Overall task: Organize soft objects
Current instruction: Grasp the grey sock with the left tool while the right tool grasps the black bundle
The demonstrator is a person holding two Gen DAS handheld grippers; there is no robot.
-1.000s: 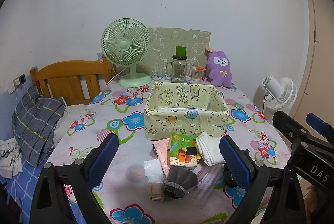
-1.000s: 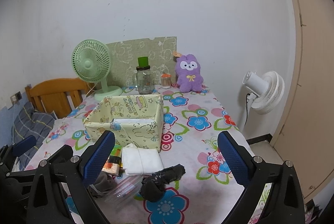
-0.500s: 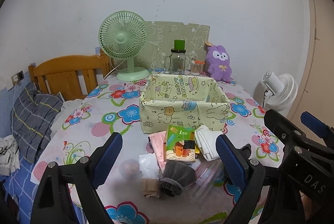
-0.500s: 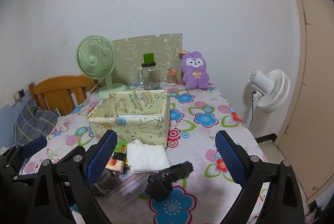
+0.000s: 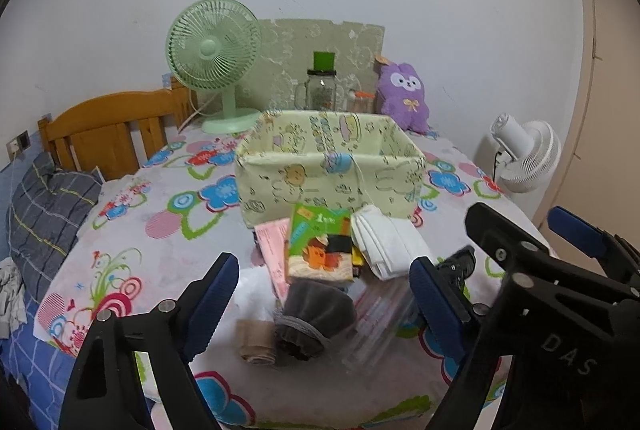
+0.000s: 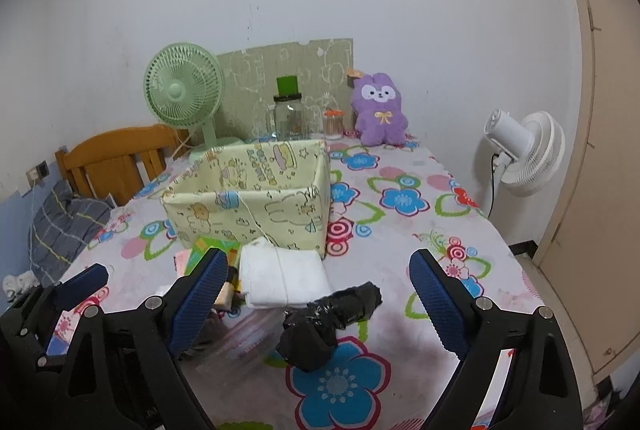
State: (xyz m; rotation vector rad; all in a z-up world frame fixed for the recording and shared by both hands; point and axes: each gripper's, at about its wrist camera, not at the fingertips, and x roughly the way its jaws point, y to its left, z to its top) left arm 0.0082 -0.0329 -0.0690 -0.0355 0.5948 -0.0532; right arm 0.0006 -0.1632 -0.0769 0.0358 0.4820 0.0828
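Socks (image 5: 316, 318), a white cloth (image 6: 282, 276) and a black bundle (image 6: 328, 322) lie heaped before our fabric box (image 5: 328, 165) on the flowered table (image 6: 400, 250). We hold the left claw (image 5: 324, 304) and right claw (image 6: 318, 300) over the heap, jaws closing, gripping nothing. We cannot make out the blurred clear packet (image 5: 376, 330); the left pad hides part of it.

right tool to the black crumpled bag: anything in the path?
Nothing visible. The black bag lies in the open on the tablecloth, straight ahead of the right tool, whose jaws are closing with nothing gripped. The folded white cloth sits behind it, out of the approach.
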